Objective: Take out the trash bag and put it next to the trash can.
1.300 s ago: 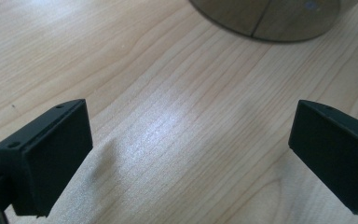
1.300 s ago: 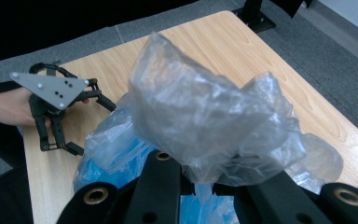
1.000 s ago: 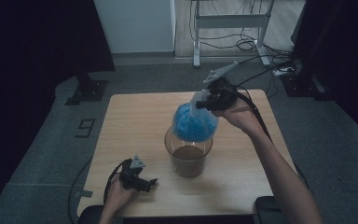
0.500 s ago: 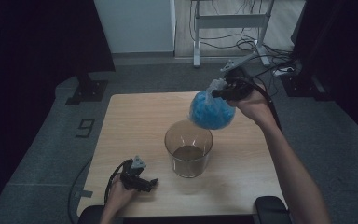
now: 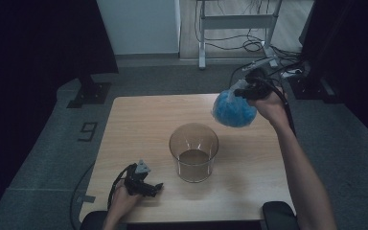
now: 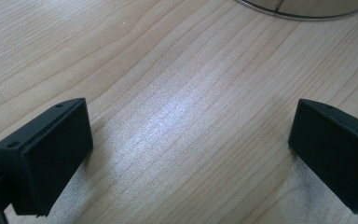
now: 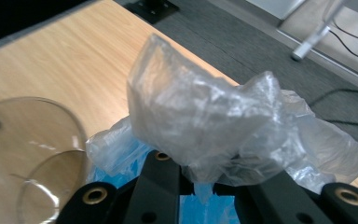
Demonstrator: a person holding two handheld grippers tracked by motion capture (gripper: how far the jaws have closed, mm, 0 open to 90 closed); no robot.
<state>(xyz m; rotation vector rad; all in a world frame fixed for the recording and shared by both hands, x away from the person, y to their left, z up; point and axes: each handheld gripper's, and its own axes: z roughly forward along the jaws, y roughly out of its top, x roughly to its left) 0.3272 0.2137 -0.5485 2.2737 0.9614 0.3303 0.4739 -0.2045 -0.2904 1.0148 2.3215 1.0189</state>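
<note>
Wood grain is running pale across the tabletop [image 5: 139, 124], which is sitting on grey carpet [image 5: 52, 158] in a dim room, with dark curtains [image 5: 38, 43] hanging at both sides and a metal frame [image 5: 239, 21] standing over loose cables [image 5: 249, 45] at the far end. Ahead of the left gripper [image 6: 191, 140], whose jaws are standing wide apart with only bare wood lying between them, the base of a clear round container [image 5: 193, 152] is curving in at the top edge of its view, cut off there. In the high view that gripper is resting low at the near edge of the tabletop, in the person's left hand [image 5: 122, 201]. The right gripper [image 7: 205, 186] is pinching the crumpled clear neck of a plastic bag [image 7: 223, 121], its jaws closed tight on the film; blue contents are showing just below the jaws, though what they are is hard to make out. From above, the bag is hanging off the jaws over the far right part of the tabletop, clear of the container, which is standing beside and below it with brownish matter in its bottom. The right forearm [image 5: 299, 167] is crossing the tabletop's right edge.
</note>
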